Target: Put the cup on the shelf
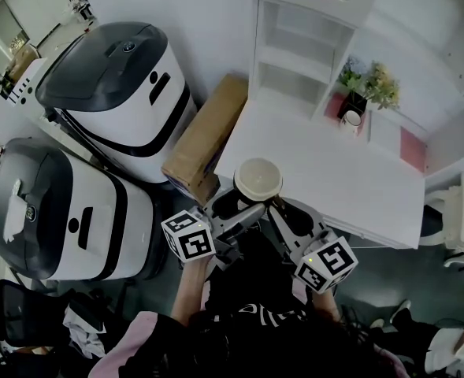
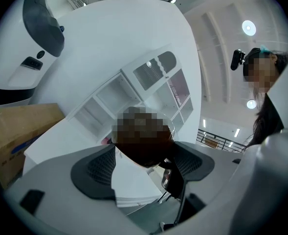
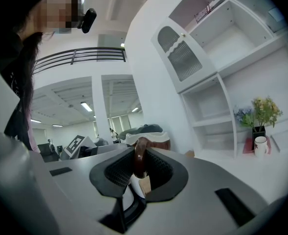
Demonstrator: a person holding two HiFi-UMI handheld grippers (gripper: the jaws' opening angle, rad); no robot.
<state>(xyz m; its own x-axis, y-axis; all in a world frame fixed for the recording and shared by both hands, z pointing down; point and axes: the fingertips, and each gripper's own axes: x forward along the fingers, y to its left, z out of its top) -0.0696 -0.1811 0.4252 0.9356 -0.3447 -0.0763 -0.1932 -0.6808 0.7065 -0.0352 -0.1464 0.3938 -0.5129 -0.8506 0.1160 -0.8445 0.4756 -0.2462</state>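
Cup (image 1: 257,179): brown body, cream rim and inside, upright, mouth up. It sits at the near left corner of the white tabletop (image 1: 334,179), carried between both tools. Whether its base touches the tabletop cannot be told.

Left tool (image 1: 242,201): comes in from off the tabletop's near edge. In the left gripper view its pads (image 2: 99,168) bracket the cup's brown body (image 2: 144,151) and lie against both sides, so it is clamped on the body.

Right tool (image 1: 277,205): also reaches in from the near edge, just right of the left one. In the right gripper view the jaws are pinched on the cup's brown loop handle (image 3: 139,161), which stands upright between the pads; the cream rim shows beyond.

Marker cubes (image 1: 188,237) (image 1: 326,263): one on each tool, off the near edge.

Shelf unit (image 1: 302,46): white, open compartments, standing along the tabletop's far side.

Vase of flowers (image 1: 365,89) and a small white mug (image 1: 351,121): at the far right of the tabletop, just beside each other. A pink sheet (image 1: 413,150) lies further right.

Cardboard box (image 1: 208,136): against the tabletop's left edge.

Two white-and-grey machines (image 1: 125,85) (image 1: 58,211): left of the tabletop, beyond the box.
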